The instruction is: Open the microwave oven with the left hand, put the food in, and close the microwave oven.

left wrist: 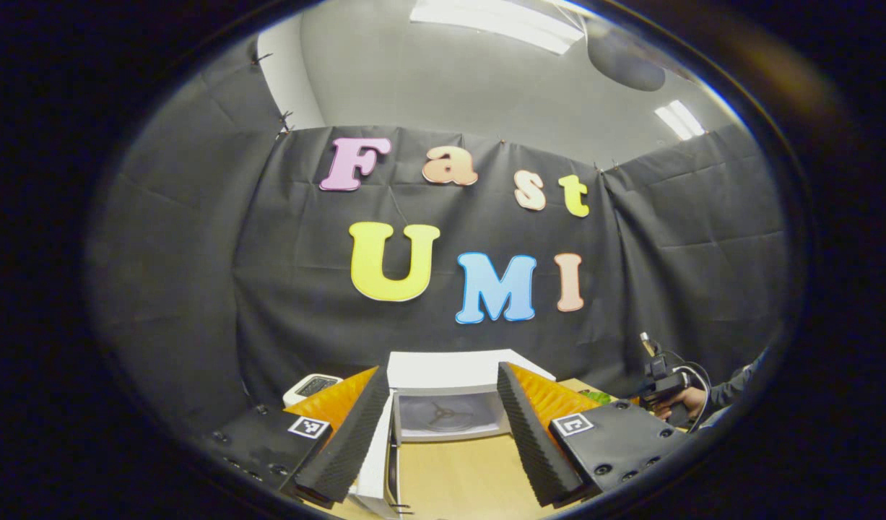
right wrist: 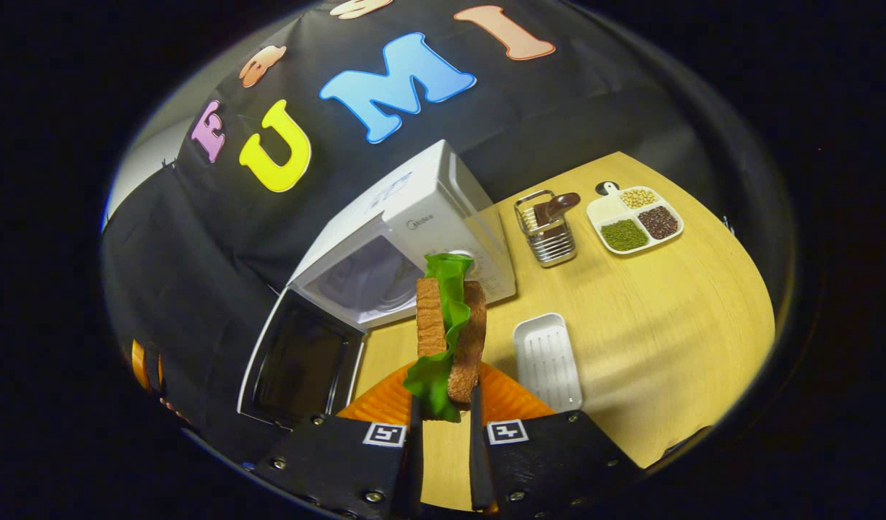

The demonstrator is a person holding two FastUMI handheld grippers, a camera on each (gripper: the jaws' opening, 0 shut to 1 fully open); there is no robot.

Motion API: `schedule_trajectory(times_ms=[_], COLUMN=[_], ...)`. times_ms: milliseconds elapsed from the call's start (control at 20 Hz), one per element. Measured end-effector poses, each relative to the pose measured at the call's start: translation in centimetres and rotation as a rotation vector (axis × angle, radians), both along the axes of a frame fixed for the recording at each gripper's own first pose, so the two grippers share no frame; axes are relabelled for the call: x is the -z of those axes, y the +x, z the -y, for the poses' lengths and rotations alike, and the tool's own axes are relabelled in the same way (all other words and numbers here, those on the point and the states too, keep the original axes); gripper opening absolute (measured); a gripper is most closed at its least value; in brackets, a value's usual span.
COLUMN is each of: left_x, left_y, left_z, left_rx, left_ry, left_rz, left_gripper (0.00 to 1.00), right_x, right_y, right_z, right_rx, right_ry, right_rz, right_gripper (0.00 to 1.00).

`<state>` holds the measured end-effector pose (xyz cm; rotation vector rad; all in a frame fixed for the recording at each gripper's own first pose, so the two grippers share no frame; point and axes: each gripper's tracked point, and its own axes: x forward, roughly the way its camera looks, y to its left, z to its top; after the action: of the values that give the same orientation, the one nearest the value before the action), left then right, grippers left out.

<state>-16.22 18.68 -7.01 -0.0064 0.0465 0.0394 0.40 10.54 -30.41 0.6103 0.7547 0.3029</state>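
The white microwave point(right wrist: 414, 224) stands on the wooden table with its door point(right wrist: 298, 365) swung wide open to the left, showing the cavity point(right wrist: 367, 278). In the left gripper view the microwave point(left wrist: 450, 393) sits straight ahead, its turntable ring point(left wrist: 443, 414) visible inside, and its open door edge point(left wrist: 381, 462) lies just inside the left finger. My left gripper point(left wrist: 443, 451) is open with nothing between its fingers. My right gripper point(right wrist: 443, 422) is shut on the sandwich point(right wrist: 450, 336), two bread slices with green lettuce, held above the table in front of the microwave.
A white ridged tray point(right wrist: 547, 361) lies right of the sandwich. A metal rack with a brown item point(right wrist: 547, 227) and a divided dish of beans point(right wrist: 634, 217) stand farther back. A small white device point(left wrist: 311, 388) sits left of the microwave. A hand holding the other gripper point(left wrist: 670, 393) shows at the right.
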Motion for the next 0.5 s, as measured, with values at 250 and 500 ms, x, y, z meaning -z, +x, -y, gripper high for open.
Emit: schedule_trajectory(times_ms=[250, 500], left_x=[-2.8, -2.7], left_y=[-0.3, -0.6], left_z=[-1.0, -2.1], left_rx=[-0.006, -0.019], left_ry=[0.018, 0.043], left_rz=[0.031, 0.007], left_gripper=[0.94, 0.96], right_x=[-2.9, -2.7], right_y=[1.6, 5.1], right_z=[-5.8, -11.3], right_rx=[-0.007, 0.08], right_ry=[0.189, 0.401], right_rz=[0.054, 0.016], right_gripper=[0.26, 0.26])
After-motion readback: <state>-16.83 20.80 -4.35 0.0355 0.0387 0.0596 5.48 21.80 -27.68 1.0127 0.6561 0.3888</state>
